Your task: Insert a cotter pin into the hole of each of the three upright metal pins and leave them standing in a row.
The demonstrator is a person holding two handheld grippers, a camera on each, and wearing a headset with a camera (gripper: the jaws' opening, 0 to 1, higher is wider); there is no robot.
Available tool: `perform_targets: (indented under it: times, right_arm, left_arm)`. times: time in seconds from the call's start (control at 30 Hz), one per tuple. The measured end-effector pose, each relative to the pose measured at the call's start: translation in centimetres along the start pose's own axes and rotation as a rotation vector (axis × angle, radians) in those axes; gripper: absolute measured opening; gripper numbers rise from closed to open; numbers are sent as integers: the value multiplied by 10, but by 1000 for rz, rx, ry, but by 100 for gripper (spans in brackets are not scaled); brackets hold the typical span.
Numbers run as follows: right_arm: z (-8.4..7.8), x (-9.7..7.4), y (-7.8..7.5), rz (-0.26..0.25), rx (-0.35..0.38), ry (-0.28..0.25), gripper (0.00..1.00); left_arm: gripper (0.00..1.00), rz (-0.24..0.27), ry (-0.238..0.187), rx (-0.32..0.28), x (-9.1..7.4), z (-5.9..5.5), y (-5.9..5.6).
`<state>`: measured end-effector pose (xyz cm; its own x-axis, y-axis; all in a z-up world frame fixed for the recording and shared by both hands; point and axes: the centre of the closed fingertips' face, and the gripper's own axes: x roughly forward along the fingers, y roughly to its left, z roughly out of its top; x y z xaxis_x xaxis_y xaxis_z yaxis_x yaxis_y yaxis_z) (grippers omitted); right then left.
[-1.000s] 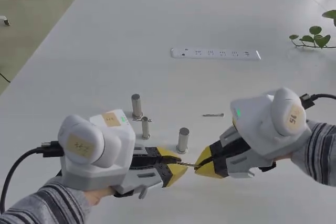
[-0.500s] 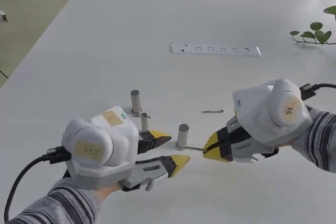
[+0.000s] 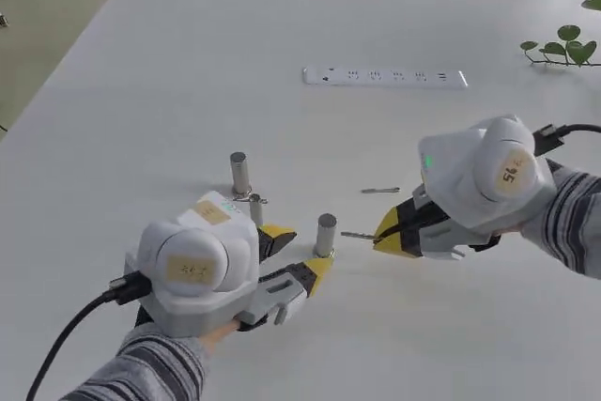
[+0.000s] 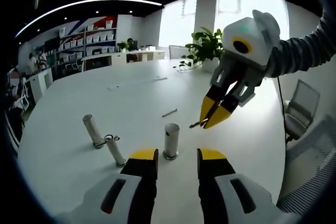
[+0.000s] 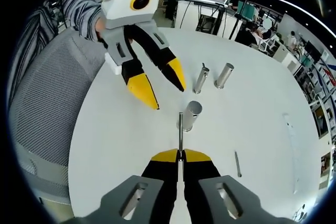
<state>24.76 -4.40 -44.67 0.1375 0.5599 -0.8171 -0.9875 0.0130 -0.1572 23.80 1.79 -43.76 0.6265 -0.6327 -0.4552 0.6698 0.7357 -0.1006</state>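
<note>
Tip to tip a second ago, the two tools had now parted: the left tool [image 3: 300, 249] had spread its jaws wide and drifted in on the near metal pin [image 3: 325, 234], which stood just beyond its tips, ungripped. Over to the right tool [image 3: 380, 232], which had lifted away with the cotter pin [image 3: 357, 235] pinched tight by its tail. The free tip sat level just beside that pin's upper end, not yet in the hole. The middle metal pin [image 3: 255, 208] already carried its cotter, the far metal pin [image 3: 239, 173] stood bare, and a spare cotter pin [image 3: 380, 191] lay on the tabletop [image 3: 188, 63]. The danger, to my eye: with nothing steadying the near pin, a push slightly off the hole would topple it or bend the thin cotter.
</note>
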Motion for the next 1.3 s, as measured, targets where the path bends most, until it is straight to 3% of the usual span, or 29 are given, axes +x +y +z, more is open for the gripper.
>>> perform_targets:
  times: [0.27,0.43,0.53,0.73,1.3]
  right_arm:
    - [-3,3,-12,-18,-11,15,0]
    - [-3,5,-14,-13,-27,23,0]
    - [-4,7,-14,-10,-32,25,0]
    - [-5,9,-17,-4,-35,26,0]
    - [-5,14,-16,14,-54,26,0]
  left_arm:
    - [27,49,10,-24,14,-6,1]
    - [25,104,8,-56,25,-8,8]
    - [24,120,14,-47,30,-10,9]
    - [20,149,7,-102,39,-11,13]
    - [15,156,7,-170,48,-11,11]
